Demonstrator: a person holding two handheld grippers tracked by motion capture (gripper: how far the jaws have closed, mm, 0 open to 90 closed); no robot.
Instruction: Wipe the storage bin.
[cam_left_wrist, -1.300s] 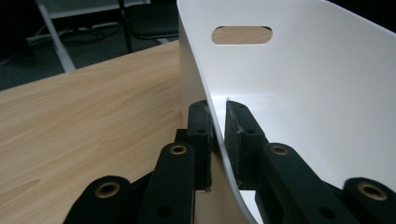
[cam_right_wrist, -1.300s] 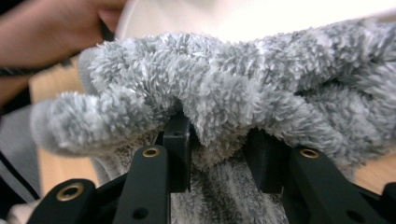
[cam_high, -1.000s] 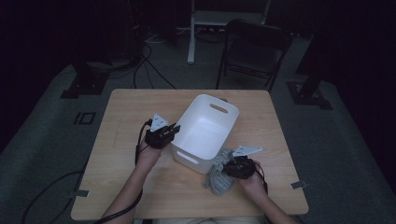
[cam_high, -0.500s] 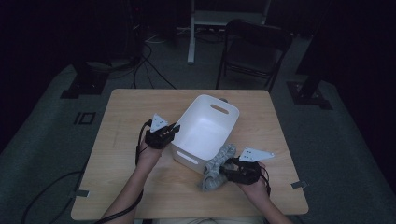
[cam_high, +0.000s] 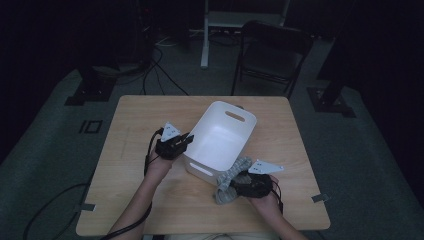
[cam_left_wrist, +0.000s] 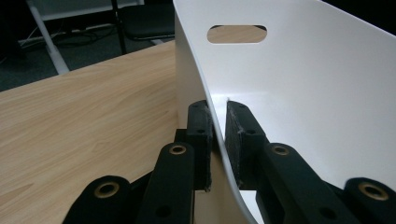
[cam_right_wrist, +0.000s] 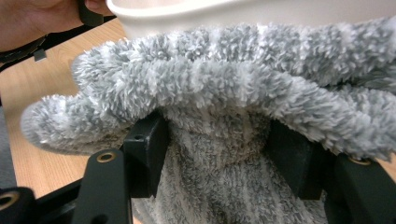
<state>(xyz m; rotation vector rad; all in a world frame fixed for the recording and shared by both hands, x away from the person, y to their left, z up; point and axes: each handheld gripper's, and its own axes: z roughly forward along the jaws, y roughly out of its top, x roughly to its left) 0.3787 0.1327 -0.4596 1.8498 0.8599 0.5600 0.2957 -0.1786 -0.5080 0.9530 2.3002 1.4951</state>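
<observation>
A white plastic bin (cam_high: 220, 142) stands tilted on the wooden table (cam_high: 135, 125). My left gripper (cam_high: 186, 140) is shut on the bin's left rim; in the left gripper view its pads (cam_left_wrist: 218, 109) pinch the thin white wall (cam_left_wrist: 303, 93). A grey fluffy cloth (cam_high: 231, 182) lies heaped against the bin's near right corner. My right gripper (cam_high: 240, 186) sits at the cloth. Its jaws have just been opening, and in the right gripper view they (cam_right_wrist: 217, 135) stand wide apart with the cloth (cam_right_wrist: 224, 79) bulging between and over them, under the bin's rim (cam_right_wrist: 233, 11).
The person's left hand (cam_right_wrist: 28, 18) shows at the far side of the bin. A dark chair (cam_high: 270, 50) and a white stand (cam_high: 205, 35) are beyond the table's far edge. Cables run over the floor at the left. The near table edge is close behind the right hand.
The right gripper's jaws have spread apart around the cloth and that hand has shifted slightly. The left gripper and the bin have stayed put.
</observation>
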